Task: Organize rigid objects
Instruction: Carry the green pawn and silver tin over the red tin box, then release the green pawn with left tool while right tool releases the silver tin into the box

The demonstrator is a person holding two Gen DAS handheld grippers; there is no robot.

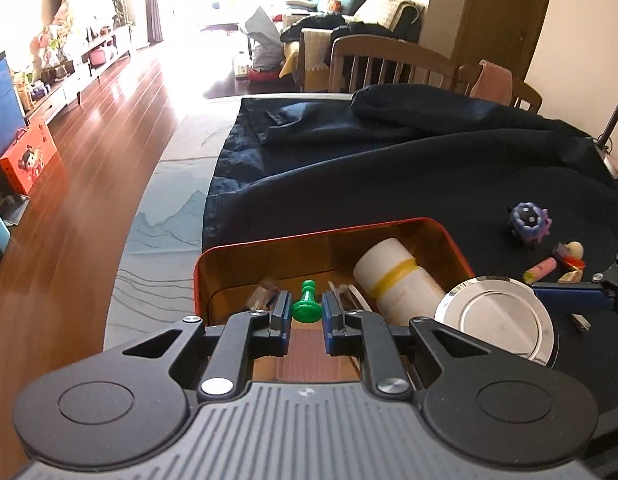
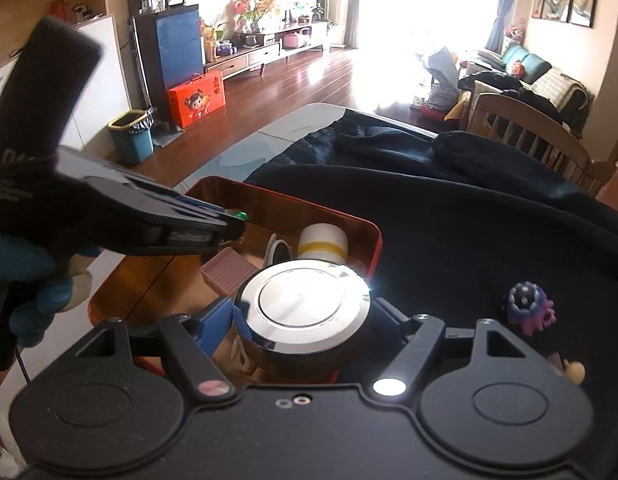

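Green pawn [image 1: 306, 307]: pinched in nearly closed left claw [image 1: 305, 314], over orange box [image 1: 269, 242] | right claw [image 2: 305, 320]: spread wide, gripping round steel tin [image 2: 303, 308], over same box on counter

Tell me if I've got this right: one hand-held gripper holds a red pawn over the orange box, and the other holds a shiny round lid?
Nearly. The pawn in the left hand-held gripper is green, not red, as the left wrist view shows. It is over the orange box, and the right hand-held gripper does hold the shiny round lid.
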